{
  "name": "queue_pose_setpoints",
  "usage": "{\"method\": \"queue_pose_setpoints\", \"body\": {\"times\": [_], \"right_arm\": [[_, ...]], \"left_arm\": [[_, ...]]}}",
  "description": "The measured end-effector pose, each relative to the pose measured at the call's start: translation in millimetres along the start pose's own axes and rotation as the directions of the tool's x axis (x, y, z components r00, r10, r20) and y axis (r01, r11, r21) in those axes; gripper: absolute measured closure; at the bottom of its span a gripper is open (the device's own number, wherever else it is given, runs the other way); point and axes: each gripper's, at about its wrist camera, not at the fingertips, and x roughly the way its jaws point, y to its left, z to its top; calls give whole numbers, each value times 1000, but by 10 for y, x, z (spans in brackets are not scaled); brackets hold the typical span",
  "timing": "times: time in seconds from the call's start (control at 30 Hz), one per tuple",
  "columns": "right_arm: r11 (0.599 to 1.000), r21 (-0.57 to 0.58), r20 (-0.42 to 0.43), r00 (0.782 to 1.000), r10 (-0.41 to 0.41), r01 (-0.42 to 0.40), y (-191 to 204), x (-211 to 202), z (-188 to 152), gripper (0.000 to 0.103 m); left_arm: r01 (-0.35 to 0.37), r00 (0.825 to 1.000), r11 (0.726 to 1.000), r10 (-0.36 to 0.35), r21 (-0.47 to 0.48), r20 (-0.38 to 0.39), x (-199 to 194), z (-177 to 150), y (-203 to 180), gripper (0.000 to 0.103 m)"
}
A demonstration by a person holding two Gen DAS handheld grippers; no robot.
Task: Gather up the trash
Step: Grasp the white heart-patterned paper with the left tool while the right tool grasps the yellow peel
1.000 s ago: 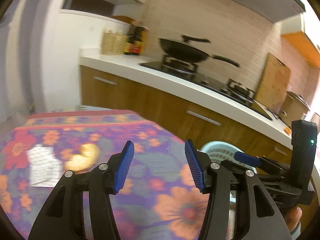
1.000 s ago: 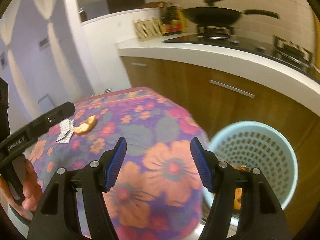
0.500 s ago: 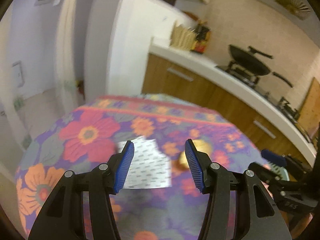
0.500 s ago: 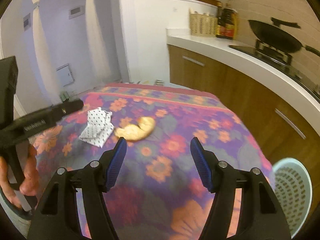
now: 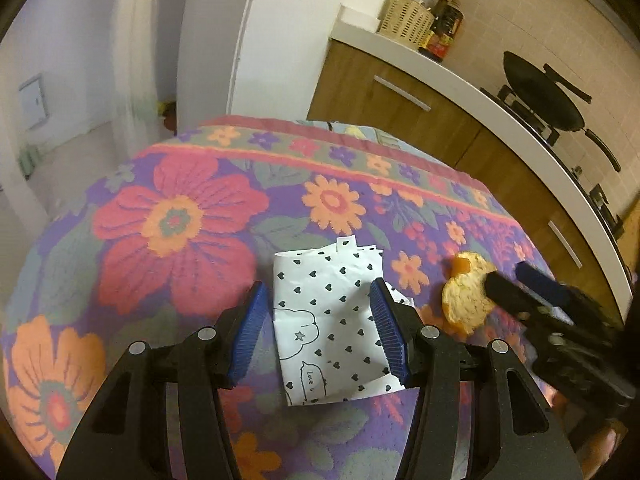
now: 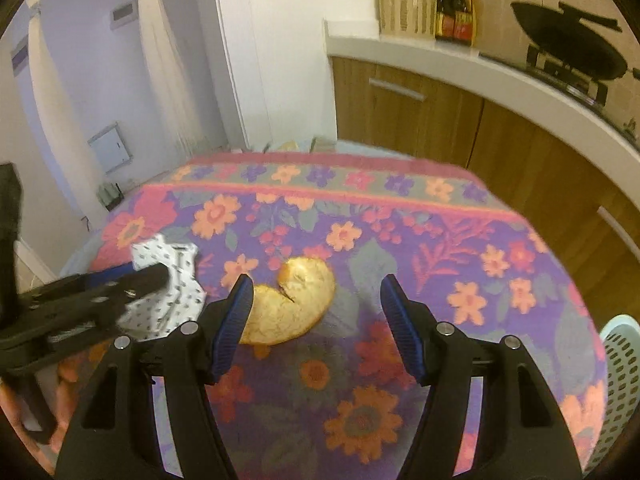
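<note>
since a second ago both my tools have swung away from the stove side and come down over the flowered surface (image 5: 180, 216), so the trash sits right ahead of me. my left gripper (image 5: 318, 330) has its blue fingers (image 5: 248, 332) spread wide, one on each side of the white heart-print paper (image 5: 328, 320), above it and not pinching it (whether the tips touch it i can't tell). my right gripper (image 6: 316, 322) is spread just as wide, with the orange peel (image 6: 294, 304) lying between its fingers (image 6: 232, 322), nearer the left one, not held. paper and peel lie near each other on the cloth, apart. off the cloth's right edge stands a pale blue perforated basket (image 6: 622, 376). behind runs a wooden cabinet run with a white top (image 5: 460, 80), carrying a black wok (image 5: 544, 96), dark bottles (image 5: 444, 28) and a wicker holder (image 5: 404, 20).
</note>
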Motion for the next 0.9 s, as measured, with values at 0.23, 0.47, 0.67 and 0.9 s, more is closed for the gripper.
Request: {"method": "queue_pose_setpoints", "body": {"times": [0.23,0.47,0.67,0.9], "right_arm": [[999,-40,-94,996,-4,0,73,221,15,61],[998,-71,-53,999,-2,-2,150,120,-63,99],[1000,-13,25,999,22,-22,-1,-34,-50,100],[998,21,98,993,60,-62,-81,-172,-47,100]], "left_arm": [[-12,1000,999,12,33,-7,46,-19,-53,51],[-41,999,998,41,45,4,33,-44,-81,64],[3,1000,998,-4,69,18,-14,-74,-120,95],[42,995,993,-52,110,90,-201,-140,-192,99]]}}
